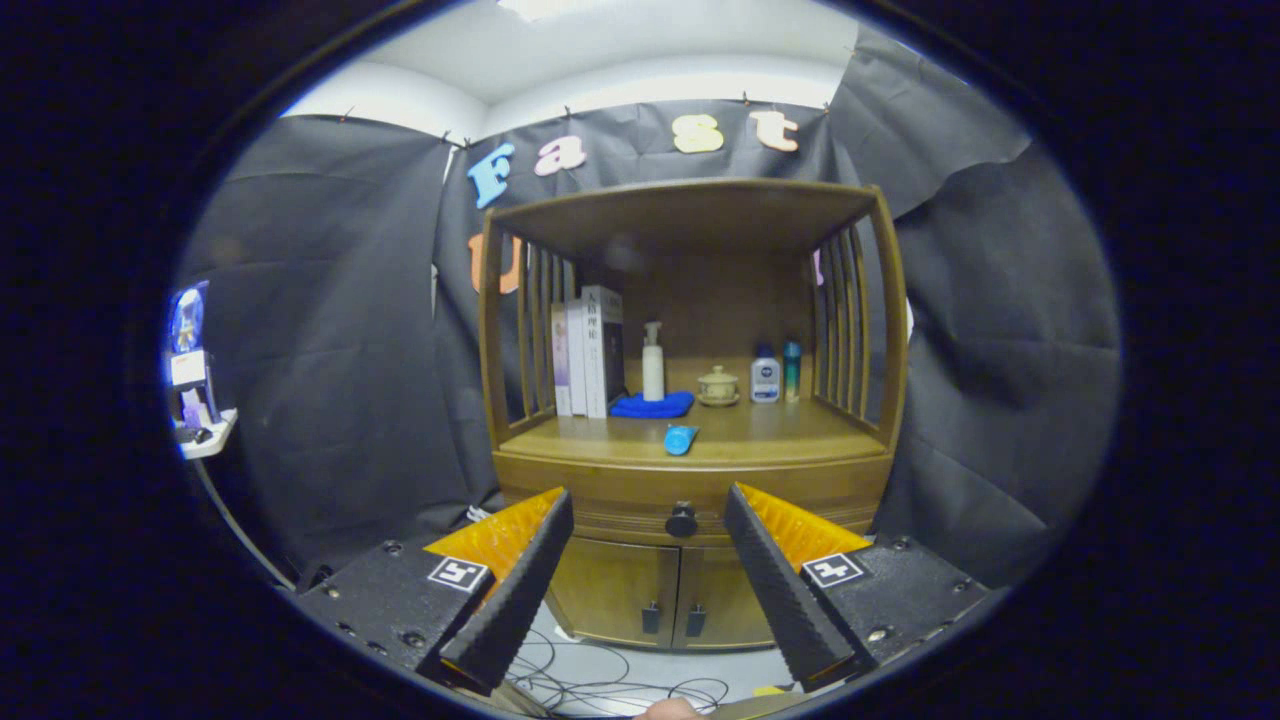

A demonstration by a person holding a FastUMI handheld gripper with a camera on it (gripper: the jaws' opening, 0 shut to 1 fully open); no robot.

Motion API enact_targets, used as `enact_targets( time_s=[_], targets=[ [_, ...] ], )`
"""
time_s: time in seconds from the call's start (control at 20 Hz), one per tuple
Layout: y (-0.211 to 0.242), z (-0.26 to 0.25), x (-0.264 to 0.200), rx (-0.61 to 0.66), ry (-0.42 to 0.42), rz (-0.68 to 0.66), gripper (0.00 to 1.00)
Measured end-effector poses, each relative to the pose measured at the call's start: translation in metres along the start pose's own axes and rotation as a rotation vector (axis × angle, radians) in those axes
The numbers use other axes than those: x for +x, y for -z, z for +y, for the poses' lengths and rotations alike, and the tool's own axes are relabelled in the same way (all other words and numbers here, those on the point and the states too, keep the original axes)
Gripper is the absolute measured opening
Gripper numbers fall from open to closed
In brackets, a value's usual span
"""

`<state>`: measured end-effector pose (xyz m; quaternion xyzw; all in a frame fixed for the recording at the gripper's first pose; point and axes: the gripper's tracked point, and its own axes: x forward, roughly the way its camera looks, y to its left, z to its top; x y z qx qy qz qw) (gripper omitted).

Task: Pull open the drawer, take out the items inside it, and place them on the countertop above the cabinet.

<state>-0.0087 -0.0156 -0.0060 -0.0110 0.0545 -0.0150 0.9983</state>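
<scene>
My tongs [648, 500] are open wide and hold nothing. On the countertop [600, 437], from left to right, stand books [590, 352], a white bottle [653, 362], a blue cloth [652, 405] and a small blue thing [680, 439]. The drawer [640, 495] is shut, its knob [681, 520] between my fingers.

Wooden cabinet [690, 420] stands upright against the booth wall, facing the camera squarely. Its drawer [690, 505] is a shallow curved front of brown wood directly under the bench [760, 435], fully closed and flush. A round dark knob [681, 520] sits at the drawer's centre. Drawer contents are hidden. The bench is a flat wooden surface framed by slatted side rails. A small blue item [680, 439] lies on its side near the bench's front edge, just above the knob.
</scene>
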Motion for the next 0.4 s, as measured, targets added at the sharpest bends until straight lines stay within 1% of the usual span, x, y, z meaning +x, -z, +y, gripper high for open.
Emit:
enact_targets(
  time_s=[0.2, 0.4],
  targets=[
    [-0.007, 0.002, -0.041, 0.034, -0.011, -0.016, 0.99],
    [-0.011, -0.001, -0.076, 0.032, 0.011, -0.057, 0.99]
  ],
)
